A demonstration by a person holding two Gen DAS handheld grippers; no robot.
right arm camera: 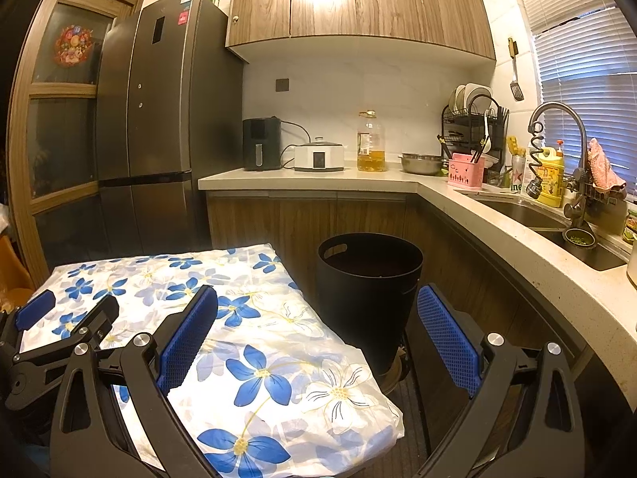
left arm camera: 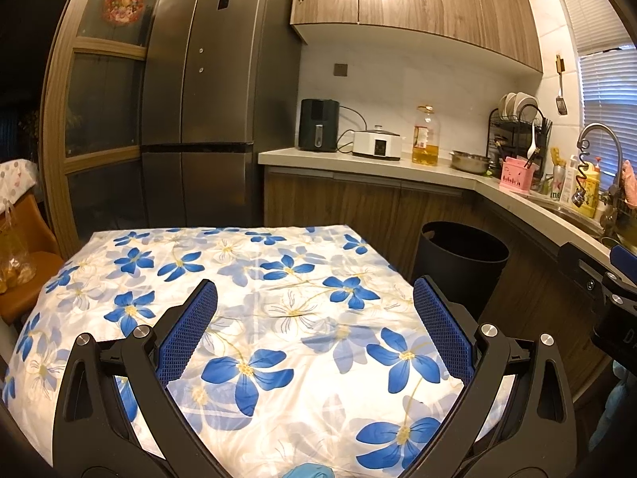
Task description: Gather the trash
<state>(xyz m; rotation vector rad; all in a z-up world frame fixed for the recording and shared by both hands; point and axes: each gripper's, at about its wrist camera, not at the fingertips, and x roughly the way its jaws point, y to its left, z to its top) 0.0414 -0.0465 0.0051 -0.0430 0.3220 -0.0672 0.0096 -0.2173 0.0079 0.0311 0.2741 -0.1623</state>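
A black round trash bin (left arm camera: 462, 263) stands on the floor to the right of the table; it also shows in the right wrist view (right arm camera: 368, 294). The table carries a white cloth with blue flowers (left arm camera: 247, 279), seen in the right wrist view too (right arm camera: 223, 318). My left gripper (left arm camera: 314, 306) is open and empty above the cloth. My right gripper (right arm camera: 316, 314) is open and empty, over the table's right edge and the bin. No loose trash shows on the cloth. A light blue bit (left arm camera: 306, 471) peeks in at the bottom edge of the left wrist view.
An L-shaped kitchen counter (right arm camera: 398, 177) runs behind and right, with an oil bottle (right arm camera: 371, 141), cooker (right arm camera: 319, 156), dish rack (right arm camera: 473, 119) and sink (right arm camera: 529, 211). A tall fridge (left arm camera: 207, 99) stands behind the table. An orange chair (left arm camera: 24, 263) is at left.
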